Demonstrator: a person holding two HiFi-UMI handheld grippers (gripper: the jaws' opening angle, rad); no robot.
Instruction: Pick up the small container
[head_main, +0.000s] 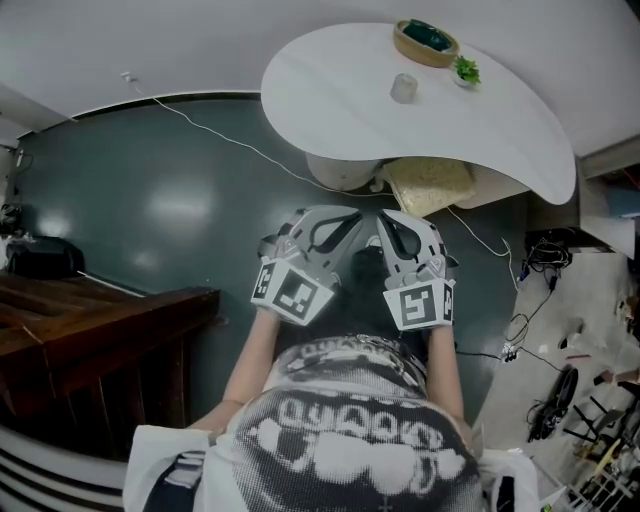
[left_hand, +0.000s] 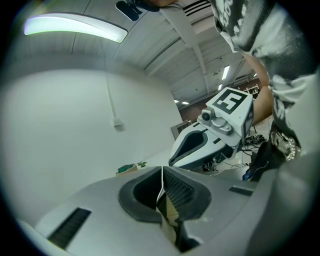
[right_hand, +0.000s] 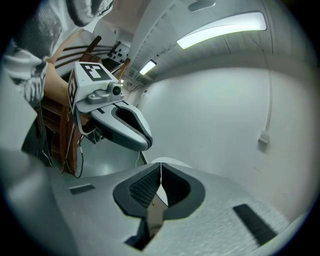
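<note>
The white surface (head_main: 330, 90) fills the upper right of the frame, well out of reach. Your left tool (left_hand: 162, 174) and right tool (right_hand: 160, 169) are clenched on nothing, probably just carried. The small container (head_main: 404, 88) stands on the surface, top centre.

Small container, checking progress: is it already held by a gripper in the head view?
No, the small container stands on the white table, away from the left gripper and the right gripper.
</note>
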